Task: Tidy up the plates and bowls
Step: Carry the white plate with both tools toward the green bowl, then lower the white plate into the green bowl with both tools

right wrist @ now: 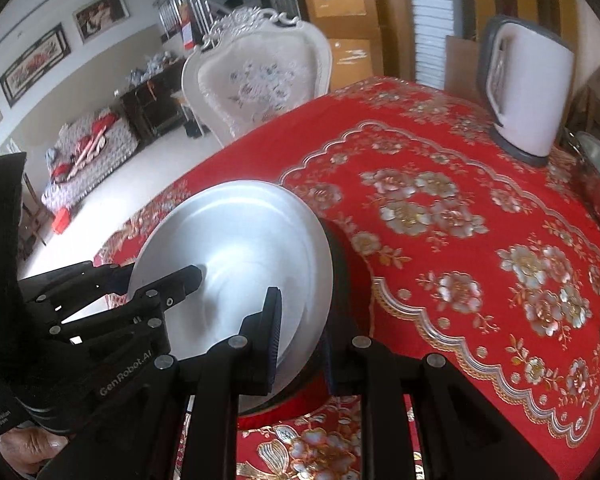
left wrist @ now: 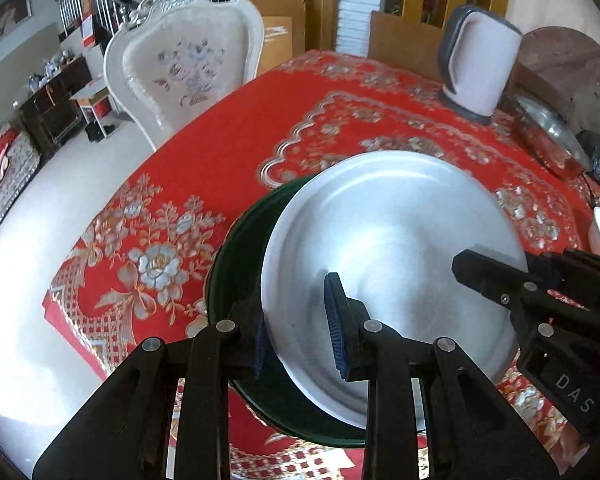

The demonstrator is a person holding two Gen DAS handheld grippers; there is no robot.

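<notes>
Dark plate (left wrist: 240, 264) mostly hidden beneath metal plate (left wrist: 388, 248)

From my right wrist camera: right gripper (right wrist: 300, 340) clamped on the rim of a silver plate (right wrist: 236, 248), one blue-padded finger on top, the other underneath. A dark plate (right wrist: 342, 264) sits stacked below it. Left gripper (right wrist: 168, 284) grips the opposite rim. Red floral tablecloth (right wrist: 460, 280) beneath. White kettle (right wrist: 528, 88) stands far right; white chair (right wrist: 260, 84) behind the table.

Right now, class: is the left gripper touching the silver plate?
Touching. In the left wrist view the left gripper is shut on the silver plate, one blue pad lying on its face, the other behind the rim.
</notes>
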